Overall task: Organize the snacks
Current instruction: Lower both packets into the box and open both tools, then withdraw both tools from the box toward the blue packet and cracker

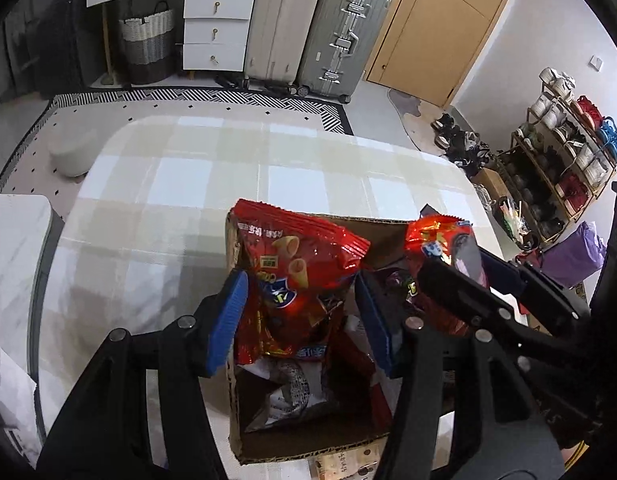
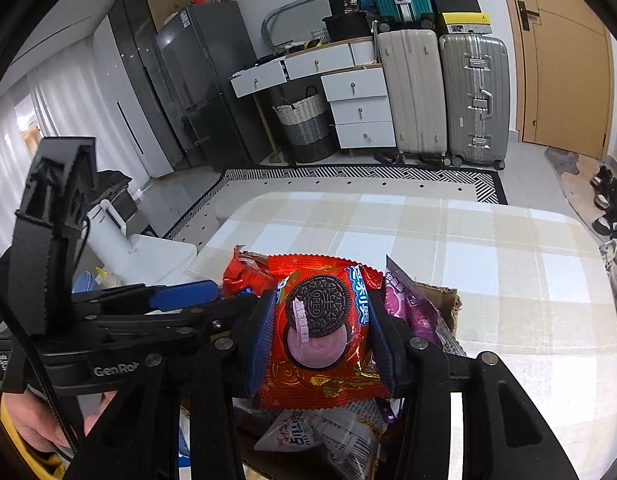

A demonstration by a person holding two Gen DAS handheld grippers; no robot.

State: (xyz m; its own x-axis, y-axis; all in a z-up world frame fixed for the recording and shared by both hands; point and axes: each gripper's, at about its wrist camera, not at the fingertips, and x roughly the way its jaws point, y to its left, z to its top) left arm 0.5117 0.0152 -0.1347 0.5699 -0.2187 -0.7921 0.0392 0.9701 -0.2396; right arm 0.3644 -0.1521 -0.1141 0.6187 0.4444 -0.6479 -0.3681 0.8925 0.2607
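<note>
We note both grippers clamped, left gripper (image 1: 300, 300) on the red wafer-roll bag (image 1: 296, 264), right gripper (image 2: 320, 332) on the Oreo packet (image 2: 322, 328), over the cardboard box (image 1: 244, 432); slick foil may slip and miss it.

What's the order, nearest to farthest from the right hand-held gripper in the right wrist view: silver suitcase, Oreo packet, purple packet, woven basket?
1. Oreo packet: clamped between the right hand-held gripper fingers.
2. Purple packet: just right of it, in the cardboard box.
3. Woven basket and silver suitcase: both against the far wall, basket left, suitcase right; too close to call.
</note>
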